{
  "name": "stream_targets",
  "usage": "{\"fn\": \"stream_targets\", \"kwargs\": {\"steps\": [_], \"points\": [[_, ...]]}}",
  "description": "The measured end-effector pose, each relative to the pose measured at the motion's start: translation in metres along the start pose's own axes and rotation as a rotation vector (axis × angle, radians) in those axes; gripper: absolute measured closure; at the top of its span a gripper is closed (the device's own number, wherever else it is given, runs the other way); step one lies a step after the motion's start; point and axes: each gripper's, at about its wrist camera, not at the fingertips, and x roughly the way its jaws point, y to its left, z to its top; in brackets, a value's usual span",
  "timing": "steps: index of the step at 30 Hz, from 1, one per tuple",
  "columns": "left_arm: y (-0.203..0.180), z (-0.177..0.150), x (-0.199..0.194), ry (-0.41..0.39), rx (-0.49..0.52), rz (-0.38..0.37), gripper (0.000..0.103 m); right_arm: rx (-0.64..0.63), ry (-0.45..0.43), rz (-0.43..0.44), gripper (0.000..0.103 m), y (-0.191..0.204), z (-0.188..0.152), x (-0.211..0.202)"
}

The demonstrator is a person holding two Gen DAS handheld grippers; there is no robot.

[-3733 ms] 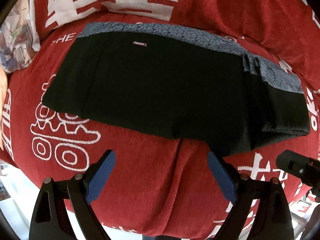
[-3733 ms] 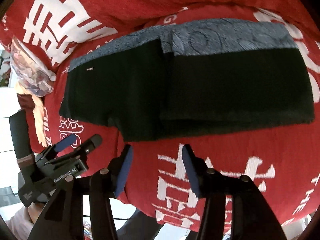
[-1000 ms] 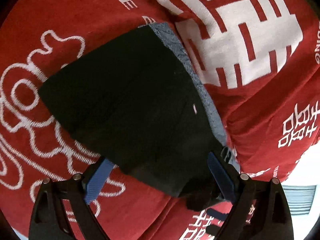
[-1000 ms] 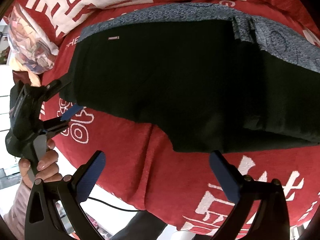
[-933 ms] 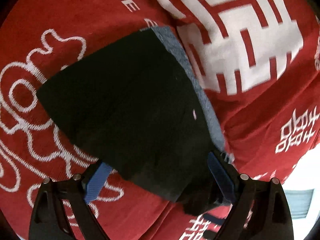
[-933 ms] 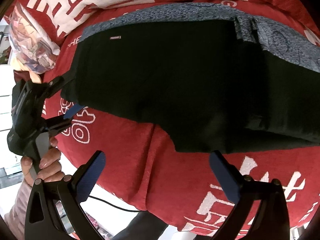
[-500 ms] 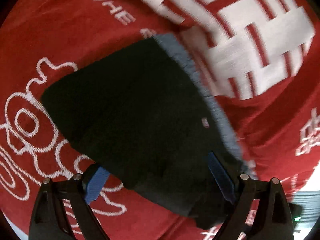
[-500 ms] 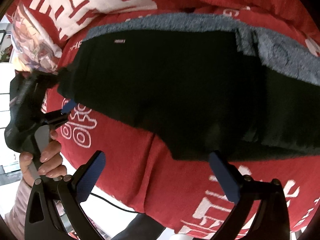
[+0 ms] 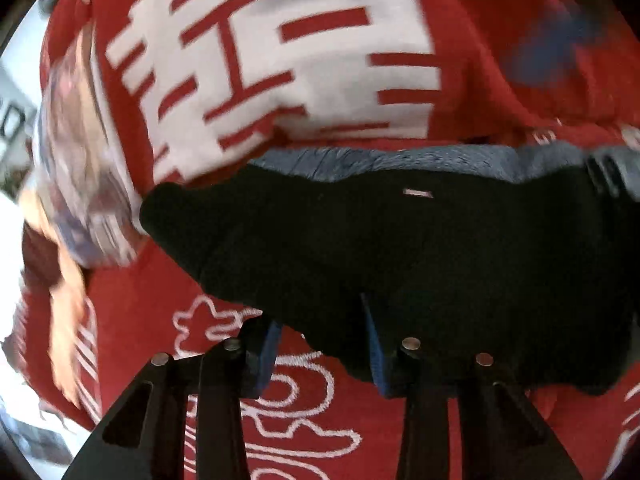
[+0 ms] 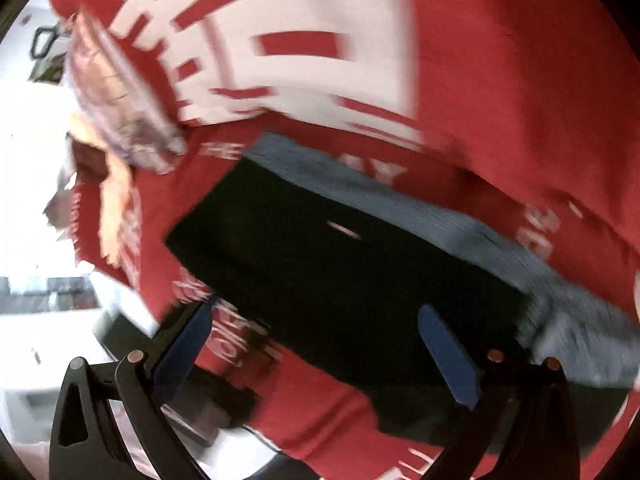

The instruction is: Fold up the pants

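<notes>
The left gripper (image 9: 320,340) has just been closing and now stands clamped on the near edge of the black pants (image 9: 420,256), the dark cloth bunched between its blue pads (image 9: 269,350); the pants stretch away ahead of it and to its right across the red blanket (image 9: 136,320), their grey waistband (image 9: 380,160) along the far side and a small pale label (image 9: 418,193) just short of that band; beyond the waistband lies the blanket's large white pattern (image 9: 288,64); to the far left of the gripper sits a pale crumpled bundle (image 9: 80,168), too blurred to name. The right gripper (image 10: 320,352) stands with its jaws wide apart, pressing on nothing; the pants (image 10: 340,272) lie ahead of it, their near edge reaching in between the blue pads (image 10: 448,356), possibly touching the right-hand one, though the blur leaves that unsure; the waistband (image 10: 400,204) runs slanting along the far side.
</notes>
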Motion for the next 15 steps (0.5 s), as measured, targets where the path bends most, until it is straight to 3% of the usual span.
{"fn": "stream_targets", "kwargs": {"steps": [5,10,11,13,14,15], "points": [[-0.005,0.005,0.004,-0.011,0.041,0.004,0.064,-0.158,0.168,0.04,0.0,0.065,0.037,0.043],[-0.013,0.005,-0.005,-0.045,0.086,0.03,0.063,-0.225,0.309,-0.044,0.001,0.096,0.05,0.094],[-0.014,0.005,-0.007,-0.051,0.091,0.029,0.063,-0.229,0.319,-0.067,0.006,0.096,0.051,0.1],[-0.016,0.004,-0.01,-0.054,0.094,0.021,0.063,-0.221,0.338,-0.076,0.043,0.092,0.048,0.109],[-0.016,0.004,-0.009,-0.042,0.09,0.009,0.063,-0.203,0.34,-0.089,0.074,0.086,0.047,0.111],[-0.016,0.004,-0.011,-0.04,0.088,0.005,0.063,-0.187,0.331,-0.083,0.077,0.08,0.048,0.11]]}}
